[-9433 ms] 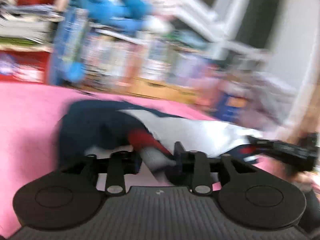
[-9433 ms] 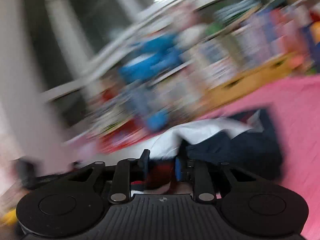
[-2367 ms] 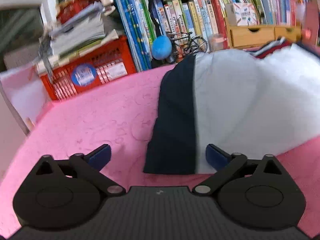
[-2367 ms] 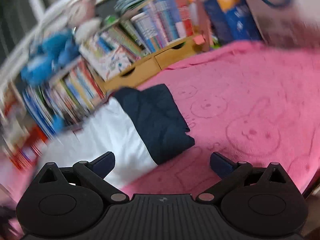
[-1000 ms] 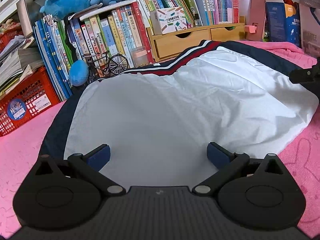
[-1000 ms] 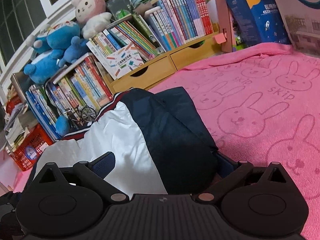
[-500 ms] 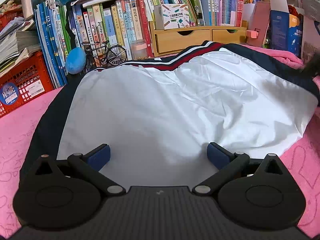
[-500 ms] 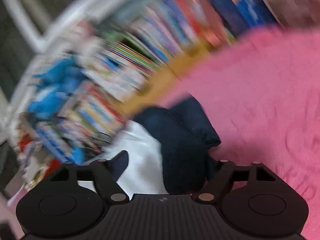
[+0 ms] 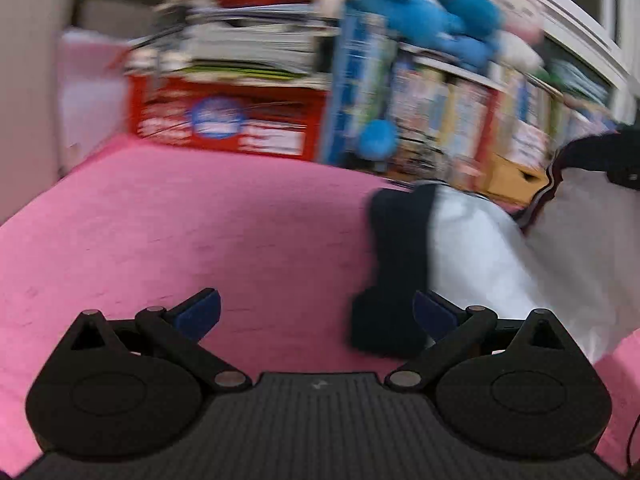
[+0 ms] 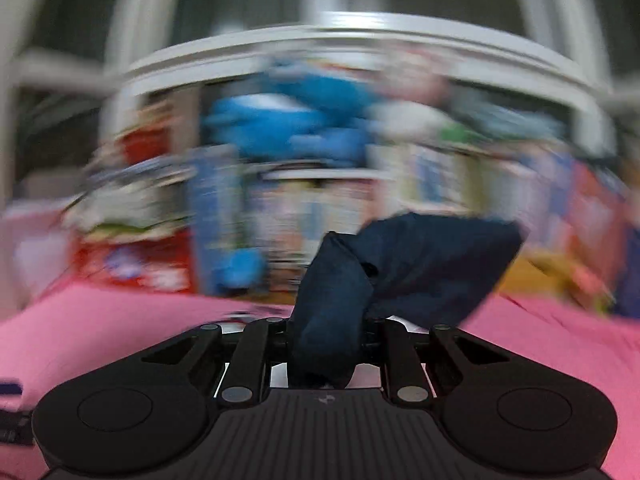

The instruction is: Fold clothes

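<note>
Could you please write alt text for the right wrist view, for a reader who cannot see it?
The right gripper has just closed on a bunched fold of the navy garment, which is pinched between its black fingers above a pink blanket. Behind, heavily motion-blurred, stand a bookshelf with a blue plush toy on top and a red crate.

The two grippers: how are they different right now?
The left gripper is open and holds nothing; the right gripper has just been closing and is shut on a navy fold of the jacket. The left one is low over the pink blanket; the right one lifts cloth off it. Both are black.
</note>
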Motion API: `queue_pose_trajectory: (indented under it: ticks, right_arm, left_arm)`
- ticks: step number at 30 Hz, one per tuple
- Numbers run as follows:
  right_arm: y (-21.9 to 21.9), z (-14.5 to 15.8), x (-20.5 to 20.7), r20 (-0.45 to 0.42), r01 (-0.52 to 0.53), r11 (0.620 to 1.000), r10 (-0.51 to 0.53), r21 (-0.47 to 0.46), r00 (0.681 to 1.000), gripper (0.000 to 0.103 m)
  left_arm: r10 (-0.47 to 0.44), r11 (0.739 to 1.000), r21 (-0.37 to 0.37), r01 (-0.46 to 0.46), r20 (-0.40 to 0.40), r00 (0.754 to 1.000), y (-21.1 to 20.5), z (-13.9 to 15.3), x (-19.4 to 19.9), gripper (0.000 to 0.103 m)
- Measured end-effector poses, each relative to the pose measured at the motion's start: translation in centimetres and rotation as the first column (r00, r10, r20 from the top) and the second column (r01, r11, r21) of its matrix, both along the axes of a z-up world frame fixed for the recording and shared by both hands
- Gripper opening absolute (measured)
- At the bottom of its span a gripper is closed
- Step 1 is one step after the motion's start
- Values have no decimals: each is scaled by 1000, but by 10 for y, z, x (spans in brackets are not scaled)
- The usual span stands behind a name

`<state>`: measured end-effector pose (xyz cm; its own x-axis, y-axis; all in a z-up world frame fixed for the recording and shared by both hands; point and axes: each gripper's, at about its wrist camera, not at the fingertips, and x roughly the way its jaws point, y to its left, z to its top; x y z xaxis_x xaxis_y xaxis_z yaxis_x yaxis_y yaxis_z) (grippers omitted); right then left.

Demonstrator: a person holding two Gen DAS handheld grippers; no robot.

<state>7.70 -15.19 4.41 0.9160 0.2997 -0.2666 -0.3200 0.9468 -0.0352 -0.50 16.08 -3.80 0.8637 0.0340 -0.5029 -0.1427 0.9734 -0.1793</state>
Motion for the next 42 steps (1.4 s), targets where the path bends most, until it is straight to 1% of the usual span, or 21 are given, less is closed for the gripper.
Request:
queue_pose_trajectory:
  ticks: [3, 6, 8, 10, 11, 13, 14, 15, 16, 18, 21, 24, 26, 29, 30, 32, 35, 37, 38, 40, 42]
  right_arm:
    - [84, -21, 7, -14, -147, 981, 146, -128, 989, 19]
    - [146, -58, 2, -94, -267, 930, 251, -252, 963, 18]
    - [165, -83, -1, -137, -284, 907, 253, -310, 958, 20]
    - [167, -90, -5, -131, -281, 897, 251, -340, 959, 26]
    - [168, -94, -7, -126, -280, 892, 250, -354, 960, 31]
    - [162, -90, -15, -115, -307, 882, 284, -359, 952, 50]
    - [158, -87, -20, -109, -323, 880, 304, -350, 946, 65]
    - [153, -83, -25, -104, -339, 877, 324, -340, 941, 74]
    - [147, -81, -30, -97, -340, 878, 327, -336, 940, 74]
    - [136, -77, -37, -87, -330, 883, 320, -333, 943, 82]
    - [111, -76, -52, -74, -270, 899, 261, -345, 963, 83]
    - [87, -80, -55, -71, -189, 909, 175, -372, 982, 83]
    - [70, -87, -54, -83, -135, 912, 111, -388, 990, 83]
    - [50, -100, -52, -115, -78, 918, 36, -390, 993, 83]
    - [47, -102, -51, -119, -66, 921, 22, -383, 993, 83]
    - [42, -104, -50, -106, -39, 927, -1, -372, 994, 83]
    - [39, -106, -50, -51, 23, 923, -46, -383, 998, 83]
    - [38, -110, -48, -26, 59, 913, -76, -404, 997, 83]
    - [39, -114, -45, -21, 74, 903, -92, -422, 996, 81]
    - [42, -122, -39, -21, 90, 890, -111, -448, 994, 79]
    - [47, -124, -27, -66, 79, 896, -120, -437, 991, 60]
  left_arm:
    - [45, 999, -26, -45, -5, 999, 21, -6, -10, 103]
    - [64, 997, -29, -65, -43, 997, 29, -17, -8, 103]
    - [76, 997, -17, -77, -62, 995, 30, -22, -8, 103]
    - [78, 997, -3, -78, -65, 995, 29, -26, -6, 103]
    - [79, 997, 5, -78, -66, 995, 28, -28, -5, 103]
    - [80, 997, 29, -78, -66, 995, 26, -31, -5, 103]
    - [77, 997, 25, -76, -61, 995, 26, -31, -5, 103]
    - [75, 997, 20, -74, -56, 996, 26, -31, -5, 103]
    - [68, 998, 10, -68, -47, 997, 26, -30, -6, 103]
    - [52, 999, -15, -52, -25, 998, 26, -27, -5, 103]
    - [26, 999, -26, -26, 11, 1000, 19, -18, -6, 103]
    - [-46, 996, -76, 51, 70, 996, 10, -3, -11, 103]
    - [-133, 979, -138, 150, 128, 983, 2, 7, -13, 103]
    - [-227, 961, -117, 251, 189, 956, -23, 19, -4, 103]
    - [-225, 970, -57, 238, 180, 958, -35, 20, 4, 103]
    - [-155, 984, 104, 144, 108, 982, -57, 13, 25, 103]
    - [-31, 963, 266, 36, -23, 999, -65, -12, 51, 103]
    - [-7, 959, 282, 27, -73, 997, -59, -26, 55, 103]
    - [-4, 964, 265, 27, -89, 996, -56, -28, 55, 103]
    - [5, 967, 255, 19, -93, 996, -51, -30, 53, 103]
    - [8, 965, 260, 20, -105, 994, -50, -32, 53, 103]
